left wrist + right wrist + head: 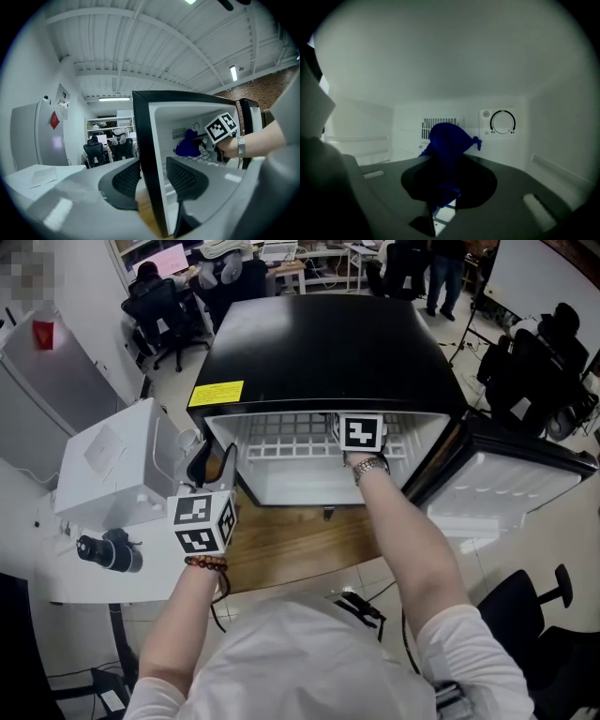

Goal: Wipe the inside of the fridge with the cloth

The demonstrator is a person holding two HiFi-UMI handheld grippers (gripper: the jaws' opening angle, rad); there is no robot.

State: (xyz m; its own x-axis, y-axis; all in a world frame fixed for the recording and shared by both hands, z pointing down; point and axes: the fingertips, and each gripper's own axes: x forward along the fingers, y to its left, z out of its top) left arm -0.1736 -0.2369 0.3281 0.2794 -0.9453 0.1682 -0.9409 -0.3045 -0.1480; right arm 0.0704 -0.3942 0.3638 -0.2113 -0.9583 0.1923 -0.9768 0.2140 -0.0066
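The black mini fridge [328, 352] stands with its door [511, 486] swung open to the right. My right gripper [446, 190] reaches deep inside, shut on a dark blue cloth [447, 138] that bunches up before the white back wall. In the head view only its marker cube [361, 432] and the wrist show. The left gripper view catches the cloth [187, 145] too. My left gripper [153, 180] is at the fridge's left front edge [143, 140]. Its jaws straddle that wall, and I see no firm press on it.
A wire shelf [291, 444] spans the fridge, with a vent [440, 125] and a thermostat dial [503, 122] on the back wall. The fridge sits on a wooden top [300, 545]. A white box [112, 465] and a black device [108, 551] lie left. Office chairs stand behind.
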